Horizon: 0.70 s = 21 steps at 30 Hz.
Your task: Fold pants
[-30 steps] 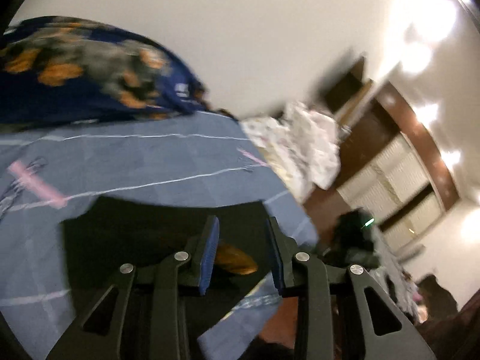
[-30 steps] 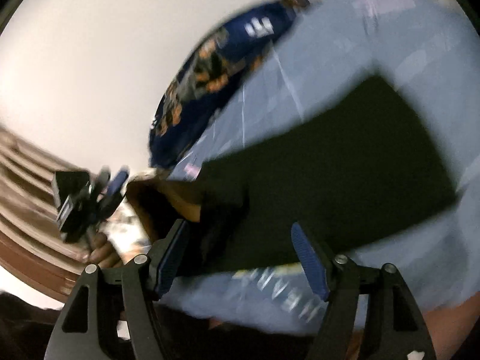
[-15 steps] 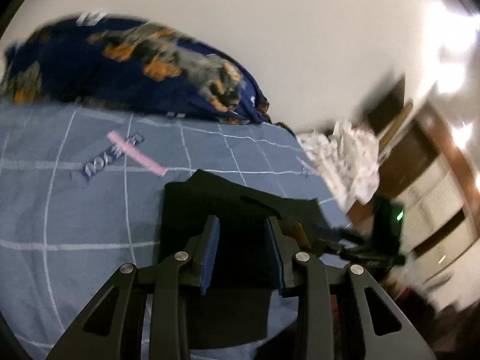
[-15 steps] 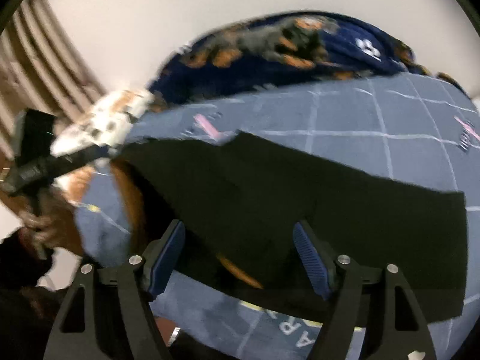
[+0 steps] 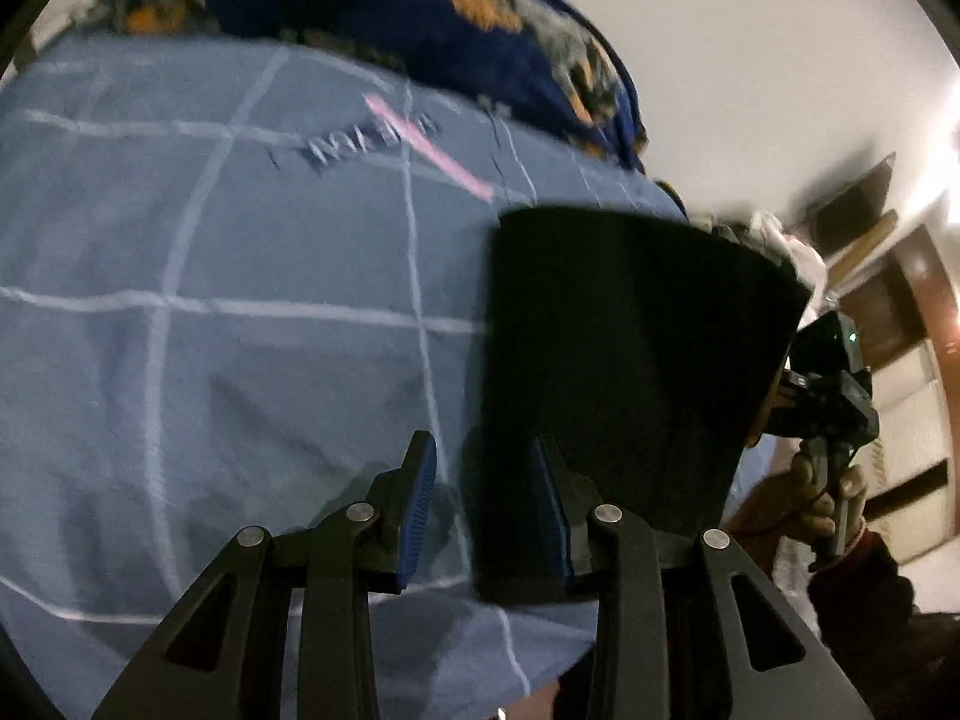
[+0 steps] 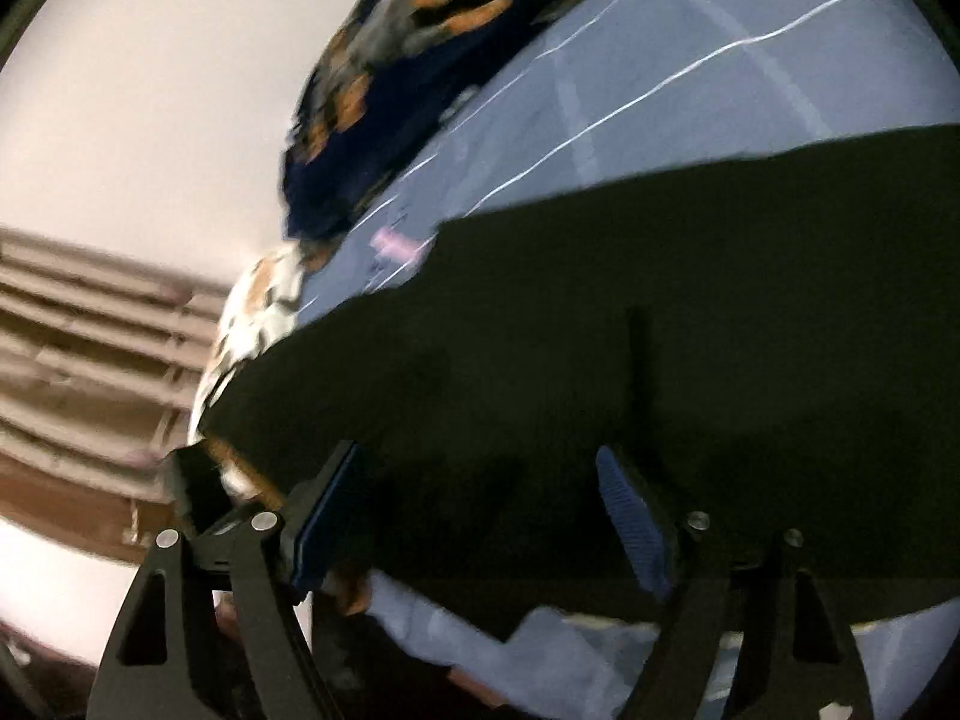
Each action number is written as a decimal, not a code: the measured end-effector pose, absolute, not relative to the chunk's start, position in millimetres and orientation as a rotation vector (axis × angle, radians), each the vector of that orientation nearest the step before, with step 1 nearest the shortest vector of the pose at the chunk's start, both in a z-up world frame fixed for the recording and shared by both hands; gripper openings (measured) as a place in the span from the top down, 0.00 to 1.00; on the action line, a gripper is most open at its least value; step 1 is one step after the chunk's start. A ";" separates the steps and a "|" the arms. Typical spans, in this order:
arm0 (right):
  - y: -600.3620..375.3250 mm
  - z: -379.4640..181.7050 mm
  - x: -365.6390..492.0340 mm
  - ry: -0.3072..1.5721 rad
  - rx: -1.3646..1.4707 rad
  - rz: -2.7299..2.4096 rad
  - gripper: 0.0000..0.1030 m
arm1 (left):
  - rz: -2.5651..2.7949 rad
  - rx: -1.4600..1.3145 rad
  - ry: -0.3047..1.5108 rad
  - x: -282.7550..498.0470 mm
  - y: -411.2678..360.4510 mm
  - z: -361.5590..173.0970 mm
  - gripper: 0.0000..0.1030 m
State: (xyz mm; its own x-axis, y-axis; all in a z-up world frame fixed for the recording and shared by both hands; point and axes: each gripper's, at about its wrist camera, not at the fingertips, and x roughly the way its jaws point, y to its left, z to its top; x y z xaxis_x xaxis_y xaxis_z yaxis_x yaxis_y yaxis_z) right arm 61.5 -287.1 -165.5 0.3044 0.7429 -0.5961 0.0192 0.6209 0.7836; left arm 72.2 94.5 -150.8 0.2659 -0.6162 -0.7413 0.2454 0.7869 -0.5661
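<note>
Hard to see: both views are blurry. The pants (image 5: 630,360) are so black that you cannot make out seams, legs or a waistband.
Cut off: in your right view the pants (image 6: 600,390) run off the right edge, so you cannot see where they end.
Where the pants are: they lie flat on the bed, on the blue sheet (image 5: 240,300) with white lines, near the bed's close edge.
Left tool (image 5: 483,507): its blue pads sit a little apart. The left edge of the pants lies between them, close to the right pad. You cannot tell if the pads pinch the cloth.
Right tool (image 6: 480,522): its pads stand wide apart and are opening. Black cloth lies between them, but no pad presses on it.
Only in the left view: you see the whole folded shape of the pants, wider at the far end. You also see your other hand (image 5: 831,498) holding its tool's handle past the right side of the pants, and pink and dark writing on the sheet.
Only in the right view: a small strip of sheet (image 6: 540,642) shows under the near edge of the pants.
Around: a dark blue blanket (image 5: 456,6) with orange and grey patches lies at the far side of the bed. A white patterned bundle (image 6: 258,300) sits beside it. A plain pale wall (image 6: 150,90) is behind.
</note>
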 end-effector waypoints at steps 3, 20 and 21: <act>-247.9 -150.9 44.4 1.183 0.773 0.653 0.24 | -0.691 -0.335 1.216 64.8 79.2 -156.8 0.67; -132.1 -137.0 40.5 1.178 0.892 1.021 0.17 | -0.366 -0.460 1.136 61.3 226.2 -158.7 0.59; -140.1 -137.8 39.4 1.173 0.902 0.999 0.17 | -0.386 -0.469 1.151 64.8 224.0 -163.4 0.59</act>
